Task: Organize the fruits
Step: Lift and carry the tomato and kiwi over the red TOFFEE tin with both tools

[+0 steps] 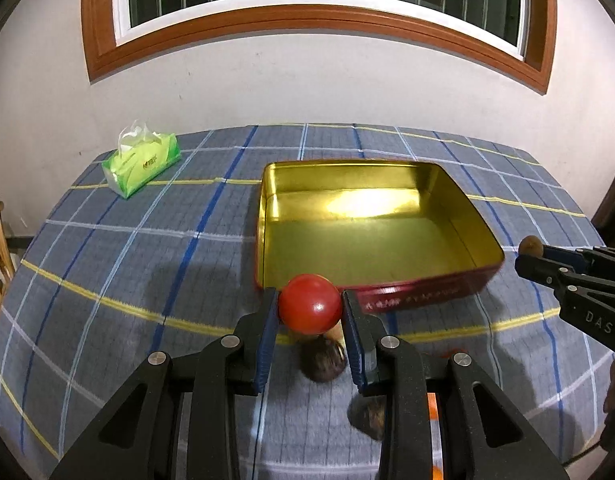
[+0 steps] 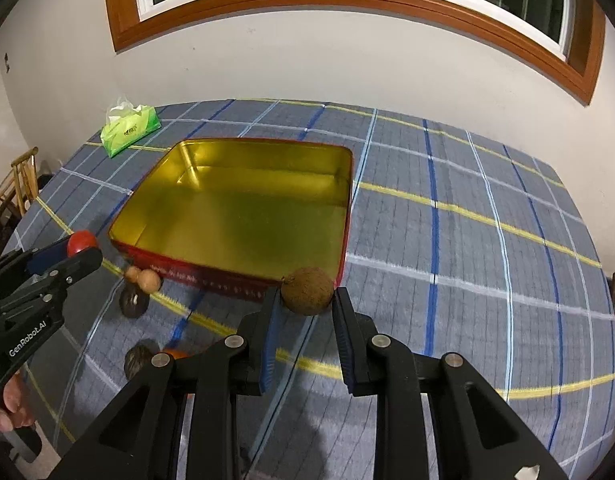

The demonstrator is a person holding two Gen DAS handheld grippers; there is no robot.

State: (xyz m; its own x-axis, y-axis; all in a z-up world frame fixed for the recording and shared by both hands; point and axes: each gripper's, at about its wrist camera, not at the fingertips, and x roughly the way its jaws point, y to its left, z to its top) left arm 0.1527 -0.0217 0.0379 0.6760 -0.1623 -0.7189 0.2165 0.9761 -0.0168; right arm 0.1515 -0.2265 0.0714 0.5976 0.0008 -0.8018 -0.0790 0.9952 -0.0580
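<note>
My left gripper [image 1: 310, 308] is shut on a red tomato [image 1: 310, 303] and holds it above the cloth, just in front of the near wall of the gold-lined red tin [image 1: 419, 292]. My right gripper [image 2: 306, 298] is shut on a small brown round fruit [image 2: 306, 290], near the tin's [image 2: 227, 276] near right corner. The tin is empty. The right gripper [image 1: 532, 251] shows at the right edge of the left wrist view with its fruit [image 1: 530, 245]. The left gripper [image 2: 80, 247] with the tomato [image 2: 81, 241] shows at the left of the right wrist view.
On the plaid cloth in front of the tin lie two dark round fruits [image 2: 134, 301] [image 2: 138, 359], a pale gourd-shaped fruit [image 2: 144, 278] and an orange fruit [image 2: 175, 354] partly hidden. A green tissue pack [image 1: 141, 162] stands at the far left. A wooden chair [image 2: 21, 182] is left of the table.
</note>
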